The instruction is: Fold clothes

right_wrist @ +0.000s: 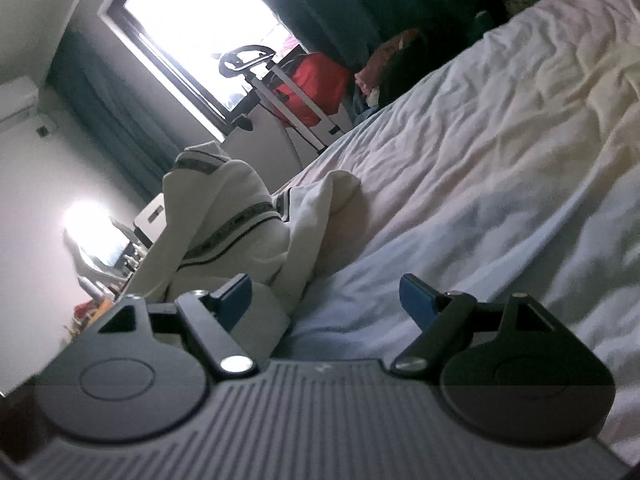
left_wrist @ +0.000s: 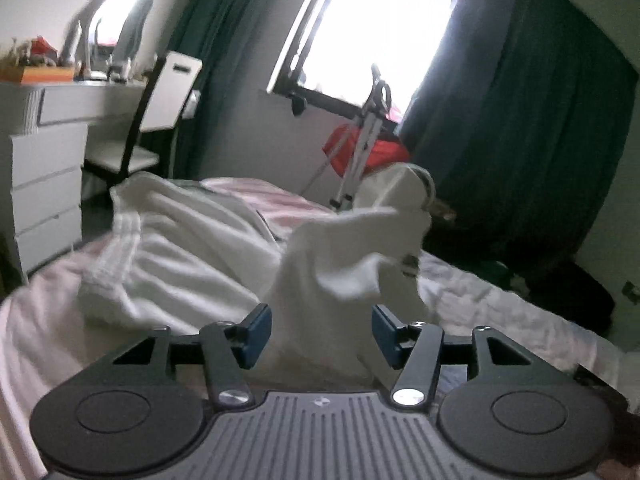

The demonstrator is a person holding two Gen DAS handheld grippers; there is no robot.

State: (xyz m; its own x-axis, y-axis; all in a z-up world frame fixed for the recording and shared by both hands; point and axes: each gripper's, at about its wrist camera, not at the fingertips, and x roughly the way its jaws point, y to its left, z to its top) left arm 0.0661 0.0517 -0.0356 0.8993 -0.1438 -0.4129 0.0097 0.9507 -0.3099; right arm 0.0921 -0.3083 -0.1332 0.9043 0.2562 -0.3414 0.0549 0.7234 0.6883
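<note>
Both tools stand apart, left tool point(left_wrist: 322, 330) facing white garment point(left_wrist: 192, 256), right tool point(right_wrist: 326, 300) tilted over bed point(right_wrist: 480, 200).

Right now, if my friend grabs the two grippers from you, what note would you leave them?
Left gripper: open; white cloth lies between the blue pads, which do not pinch it.
Right gripper: open, low over the bed sheet, holding nothing.
The white garment with dark striped trim lies crumpled in a heap on the bed, one part sticking up.
Done: no neat fold shows yet.
Left: spread it flat, fold it, then set it down tidy.
</note>
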